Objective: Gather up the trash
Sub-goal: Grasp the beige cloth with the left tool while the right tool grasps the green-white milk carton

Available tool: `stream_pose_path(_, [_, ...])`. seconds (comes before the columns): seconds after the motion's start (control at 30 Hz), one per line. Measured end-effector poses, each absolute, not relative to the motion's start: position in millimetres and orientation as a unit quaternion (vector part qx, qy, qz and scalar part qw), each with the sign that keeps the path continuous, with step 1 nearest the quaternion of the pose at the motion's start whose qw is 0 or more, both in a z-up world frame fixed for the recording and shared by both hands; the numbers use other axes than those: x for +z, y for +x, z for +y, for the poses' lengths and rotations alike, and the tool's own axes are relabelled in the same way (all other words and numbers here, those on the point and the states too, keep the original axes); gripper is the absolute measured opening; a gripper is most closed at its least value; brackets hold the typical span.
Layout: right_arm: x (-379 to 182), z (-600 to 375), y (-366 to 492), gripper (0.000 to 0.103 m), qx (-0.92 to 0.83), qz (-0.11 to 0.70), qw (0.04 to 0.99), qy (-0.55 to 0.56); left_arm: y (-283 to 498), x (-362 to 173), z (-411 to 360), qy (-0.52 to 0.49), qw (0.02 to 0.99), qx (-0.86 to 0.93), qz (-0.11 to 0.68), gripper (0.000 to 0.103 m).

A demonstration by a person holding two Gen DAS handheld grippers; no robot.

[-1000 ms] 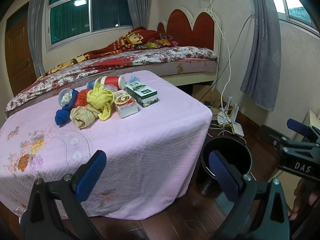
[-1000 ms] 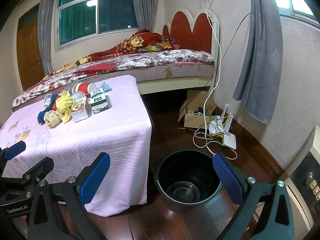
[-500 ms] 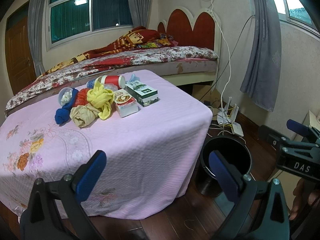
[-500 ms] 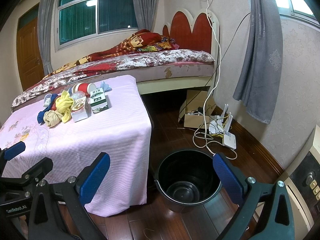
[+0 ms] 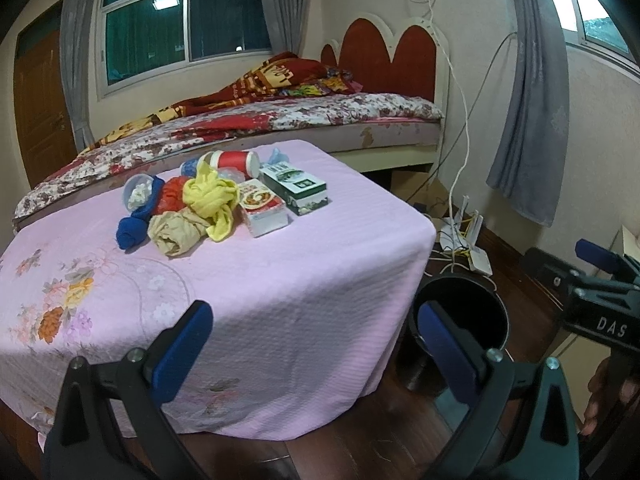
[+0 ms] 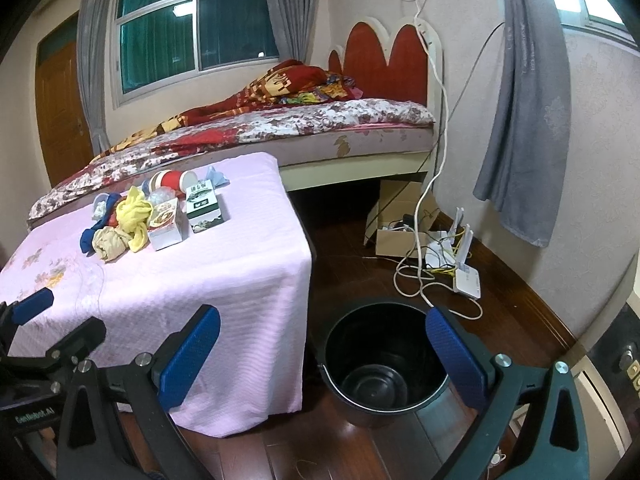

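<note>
A pile of trash lies on the far part of a pink-covered table (image 5: 280,264): a green box (image 5: 294,186), a red-and-white box (image 5: 262,208), a red paper cup (image 5: 234,160), yellow cloth (image 5: 210,198), a tan wad (image 5: 176,234) and a blue roll (image 5: 132,232). The pile also shows in the right wrist view (image 6: 160,212). A black bucket (image 6: 384,360) stands empty on the floor right of the table. My left gripper (image 5: 312,344) is open and empty before the table's near corner. My right gripper (image 6: 320,348) is open and empty above the bucket's near side.
A bed (image 6: 260,128) with a red headboard stands behind the table. Cables, a white router (image 6: 464,276) and a cardboard box (image 6: 400,220) lie on the wooden floor by the right wall. A grey curtain (image 6: 524,120) hangs there.
</note>
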State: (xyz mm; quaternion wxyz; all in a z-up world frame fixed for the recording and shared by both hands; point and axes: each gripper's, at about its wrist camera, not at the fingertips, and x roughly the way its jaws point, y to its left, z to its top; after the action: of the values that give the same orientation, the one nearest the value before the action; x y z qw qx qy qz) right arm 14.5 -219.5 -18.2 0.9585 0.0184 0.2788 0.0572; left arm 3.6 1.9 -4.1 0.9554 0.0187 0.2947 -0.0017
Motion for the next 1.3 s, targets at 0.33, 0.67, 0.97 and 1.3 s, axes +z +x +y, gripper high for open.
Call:
stream_pose_path(0.33, [-11, -180, 64, 0.103, 0.127, 0.312, 0.941, 0.025, 27, 8, 82, -0.025, 0.955, 0.037, 0.292, 0.103])
stream_pose_path(0.67, [-19, -94, 125, 0.101, 0.199, 0.319, 0.926, -0.019, 66, -5, 156, -0.05, 0.947, 0.069, 0.31, 0.077])
stream_pose_path(0.97, [-33, -59, 198, 0.078, 0.222, 0.334, 0.915, -0.03, 122, -26, 178, -0.057, 0.942, 0.068, 0.324, 0.068])
stream_pose_path(1.3, [-55, -36, 263, 0.072, 0.246, 0.361, 0.898, -0.046, 167, -43, 185, -0.066, 0.935, 0.054, 0.343, 0.068])
